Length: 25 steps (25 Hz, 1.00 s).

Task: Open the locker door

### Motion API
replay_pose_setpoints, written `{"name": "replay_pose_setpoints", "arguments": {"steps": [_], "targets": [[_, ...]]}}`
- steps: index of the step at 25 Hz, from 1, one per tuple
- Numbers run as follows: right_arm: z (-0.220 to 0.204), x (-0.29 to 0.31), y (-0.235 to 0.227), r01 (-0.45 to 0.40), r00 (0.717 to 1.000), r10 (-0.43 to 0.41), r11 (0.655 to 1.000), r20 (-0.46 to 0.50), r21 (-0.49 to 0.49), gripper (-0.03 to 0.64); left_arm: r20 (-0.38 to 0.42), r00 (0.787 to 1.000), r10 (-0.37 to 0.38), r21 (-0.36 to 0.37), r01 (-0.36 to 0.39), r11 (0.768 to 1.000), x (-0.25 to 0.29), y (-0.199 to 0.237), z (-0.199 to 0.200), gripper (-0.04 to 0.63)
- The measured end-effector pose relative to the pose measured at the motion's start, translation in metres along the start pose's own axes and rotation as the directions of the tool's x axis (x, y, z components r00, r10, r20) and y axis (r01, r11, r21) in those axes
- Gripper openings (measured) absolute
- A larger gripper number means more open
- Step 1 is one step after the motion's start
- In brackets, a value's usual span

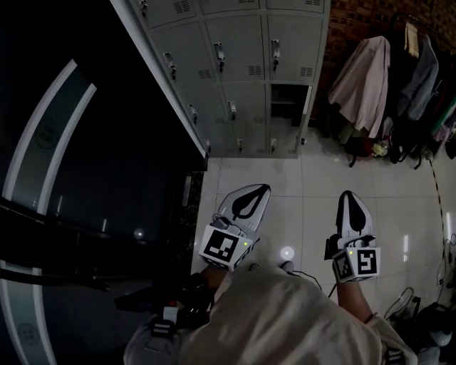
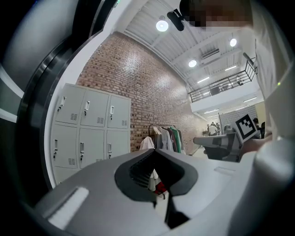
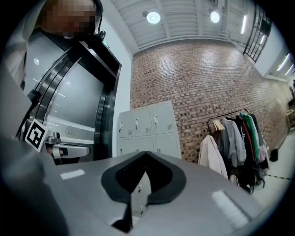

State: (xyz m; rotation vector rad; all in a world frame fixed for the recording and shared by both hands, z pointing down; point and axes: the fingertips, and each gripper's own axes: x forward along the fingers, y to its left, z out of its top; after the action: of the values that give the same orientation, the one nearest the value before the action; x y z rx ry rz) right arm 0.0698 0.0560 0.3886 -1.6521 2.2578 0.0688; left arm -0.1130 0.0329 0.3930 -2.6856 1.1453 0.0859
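Closing the gap to the locker bank (image 1: 242, 71) comes first, because both tools hang over the tiled floor (image 1: 306, 178), well apart from it. Your left gripper (image 1: 261, 191) and right gripper (image 1: 350, 198) each have their jaws pressed together with nothing between them, so neither is ready to take a latch.

The lockers stand ahead against the brick wall (image 1: 356, 21), grey doors each with a small upright handle (image 1: 275, 51) near one edge. One compartment (image 1: 288, 100) in the right-hand column already stands open and dark (it may not be the one you want, so judge that as you come near).

Pick a shut door and commit one gripper to it; the right one looks better lined up with the right-hand columns. Part its jaws before you arrive, not at the door, then bring them in level so one jaw passes each side of the handle. Close firmly and pull along the arc of the hinge rather than straight back, or the thin handle will likely slip out. Hold the other gripper clear of the door's swing and of the coats (image 1: 363, 78) hanging to the right.
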Motion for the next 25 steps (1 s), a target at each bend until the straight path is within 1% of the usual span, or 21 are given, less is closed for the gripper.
{"name": "replay_pose_setpoints", "arguments": {"steps": [5, 14, 17, 25], "targets": [[0.012, -0.004, 0.004, -0.007, 1.0, 0.007, 1.0, 0.002, -0.017, 0.0, -0.002, 1.0, 0.021, 0.003, -0.021, 1.0, -0.006, 0.001, 0.009, 0.067], [0.018, -0.013, 0.018, -0.014, 1.0, 0.014, 1.0, -0.012, -0.015, 0.0, -0.018, 1.0, 0.001, -0.036, -0.002, 0.999, -0.016, -0.005, 0.01, 0.067], [0.024, -0.019, 0.023, -0.02, 1.0, 0.021, 1.0, 0.007, -0.021, 0.0, -0.018, 1.0, 0.0, -0.033, 0.0, 0.999, -0.022, -0.01, 0.012, 0.067], [0.028, -0.02, 0.025, -0.016, 1.0, 0.016, 1.0, -0.004, -0.023, 0.0, -0.02, 1.0, 0.001, -0.02, -0.001, 1.0, -0.024, -0.013, 0.019, 0.067]]}}
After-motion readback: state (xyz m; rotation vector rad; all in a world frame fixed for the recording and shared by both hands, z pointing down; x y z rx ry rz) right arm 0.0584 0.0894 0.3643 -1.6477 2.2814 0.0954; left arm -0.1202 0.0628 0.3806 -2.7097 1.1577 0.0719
